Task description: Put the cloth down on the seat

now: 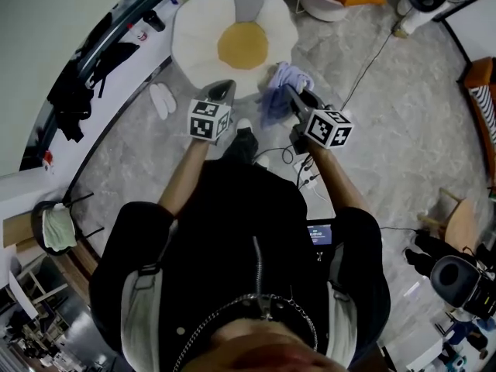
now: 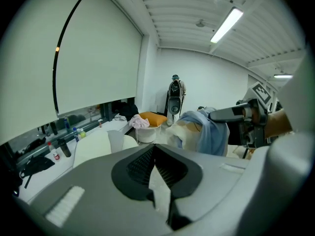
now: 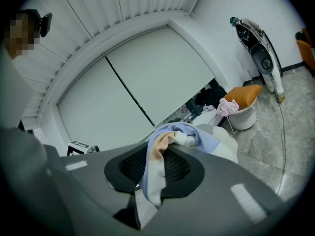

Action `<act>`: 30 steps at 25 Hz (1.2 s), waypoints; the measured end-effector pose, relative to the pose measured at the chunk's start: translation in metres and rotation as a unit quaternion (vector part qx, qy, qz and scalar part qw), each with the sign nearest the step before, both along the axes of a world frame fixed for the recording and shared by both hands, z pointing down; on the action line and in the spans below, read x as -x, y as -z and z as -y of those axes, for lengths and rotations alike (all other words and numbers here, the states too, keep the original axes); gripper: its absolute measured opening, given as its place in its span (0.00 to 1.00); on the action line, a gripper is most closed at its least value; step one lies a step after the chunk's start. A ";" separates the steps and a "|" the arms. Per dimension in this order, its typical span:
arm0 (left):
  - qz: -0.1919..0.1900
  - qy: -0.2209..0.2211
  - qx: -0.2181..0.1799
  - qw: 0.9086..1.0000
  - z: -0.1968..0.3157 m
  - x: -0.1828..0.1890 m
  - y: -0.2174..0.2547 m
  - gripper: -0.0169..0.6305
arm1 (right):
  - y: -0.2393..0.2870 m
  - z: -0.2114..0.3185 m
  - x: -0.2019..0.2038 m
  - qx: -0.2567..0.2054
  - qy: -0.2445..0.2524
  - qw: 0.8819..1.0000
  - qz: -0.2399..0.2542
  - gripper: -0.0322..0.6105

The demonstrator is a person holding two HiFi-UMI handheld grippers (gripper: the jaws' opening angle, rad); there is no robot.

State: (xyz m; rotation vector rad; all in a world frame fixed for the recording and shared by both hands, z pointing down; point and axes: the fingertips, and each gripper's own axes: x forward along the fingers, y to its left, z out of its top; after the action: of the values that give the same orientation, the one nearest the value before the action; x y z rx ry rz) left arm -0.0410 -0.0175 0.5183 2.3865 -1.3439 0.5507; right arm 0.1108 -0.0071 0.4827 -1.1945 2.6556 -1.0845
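Note:
A flower-shaped seat (image 1: 194,29), with white petals and a yellow centre, lies on the floor ahead of me. My right gripper (image 1: 291,93) is shut on a pale blue and cream cloth (image 1: 276,101), which hangs over the seat's near right edge. In the right gripper view the cloth (image 3: 160,156) is pinched between the dark pads and bunches over the tips. From the left gripper view the cloth (image 2: 209,132) dangles from the right gripper (image 2: 231,114). My left gripper (image 1: 223,88) hovers at the seat's near edge, its jaws shut with nothing between them (image 2: 155,149).
A white basket (image 1: 322,8) with an orange cushion and a pink cloth stands behind the seat. White slippers (image 1: 163,99) lie to the left. A long window ledge (image 1: 116,49) holds bottles. Cables (image 1: 372,60) cross the grey floor; a wooden chair (image 1: 459,225) stands at right.

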 end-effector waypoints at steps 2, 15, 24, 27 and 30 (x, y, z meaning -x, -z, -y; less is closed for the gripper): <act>-0.009 -0.002 0.003 1.000 0.013 -0.004 -0.002 0.04 | -0.001 0.009 -0.001 0.001 -0.002 1.000 -0.005 0.16; -0.009 -0.009 0.011 1.000 0.102 -0.011 -0.009 0.04 | -0.005 0.099 0.005 0.017 0.005 1.000 -0.013 0.16; -0.009 0.013 0.007 1.000 0.149 0.016 -0.009 0.04 | -0.004 0.148 0.028 0.027 0.014 0.999 -0.010 0.16; -0.014 0.031 -0.019 0.999 0.159 0.028 -0.003 0.04 | -0.007 0.157 0.035 0.029 0.014 0.999 -0.015 0.16; -0.021 0.023 -0.014 0.999 0.167 0.032 -0.006 0.04 | -0.010 0.168 0.040 0.036 0.014 0.999 -0.014 0.16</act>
State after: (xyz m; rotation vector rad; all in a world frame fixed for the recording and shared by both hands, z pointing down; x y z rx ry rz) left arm -0.0731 -0.1846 0.5245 2.3684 -1.3941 0.4707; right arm 0.0705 -0.1749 0.4930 -1.1965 2.6841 -1.1856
